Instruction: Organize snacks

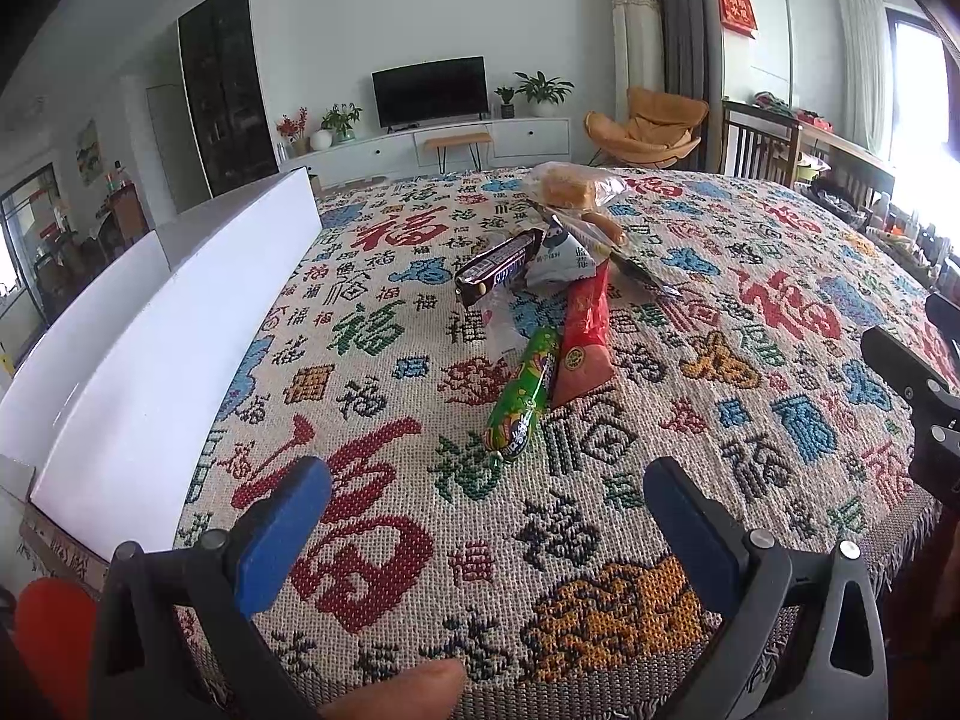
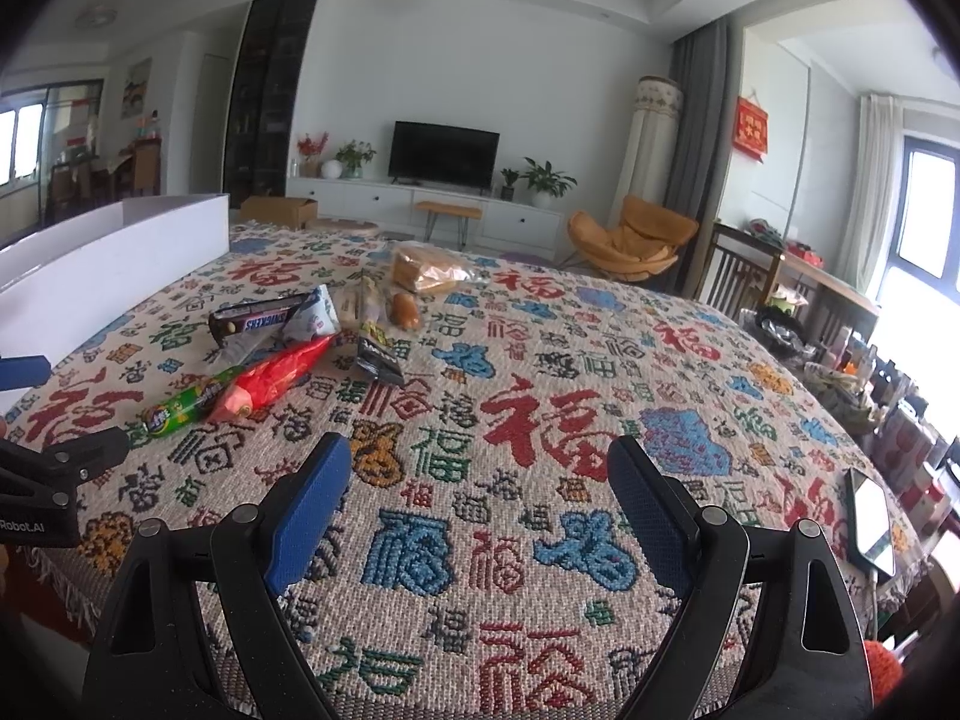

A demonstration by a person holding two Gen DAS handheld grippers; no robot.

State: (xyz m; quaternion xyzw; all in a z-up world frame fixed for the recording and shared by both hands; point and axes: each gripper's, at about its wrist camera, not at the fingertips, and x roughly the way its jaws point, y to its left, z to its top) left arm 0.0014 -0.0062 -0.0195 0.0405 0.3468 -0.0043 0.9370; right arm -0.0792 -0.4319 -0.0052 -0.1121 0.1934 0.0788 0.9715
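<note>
Left gripper [image 1: 489, 516]: blue pads spread wide with nothing between them, hovering over the woven cloth [image 1: 690, 312] just short of the snack pile.

Right gripper [image 2: 480, 498]: also wide apart and empty, off to the side over bare cloth, well away from the snacks.

Snacks: all heaped mid-table. The green candy tube [image 1: 521, 399] lies nearest the left gripper, touching the red sausage pack [image 1: 585, 336]. Behind them are the chocolate bar [image 1: 498, 267], a white pouch [image 1: 561, 261], a small dark packet [image 2: 378, 360], and the bagged bread [image 1: 567, 186] at the far end.

White box [image 1: 150, 330]: open along the left edge of the table, probably where these go, though I can't see inside it.

Risk, double grab: the tube and red pack lie side by side. Closing the pads there could pinch both, or nudge one away.

Risk, slipping: the tube looks round and glossy. A grip near its end could let it roll or squirt out.

Risk, crushing: the bread looks soft. A hard squeeze would flatten it.

Risk, snagging: the cloth is loose-knit. A low approach could catch a pad and drag the whole pile.

Risk, phone [image 2: 871, 519]: it sits near the right edge of the table, so a wide swing of the right gripper might knock it off.
</note>
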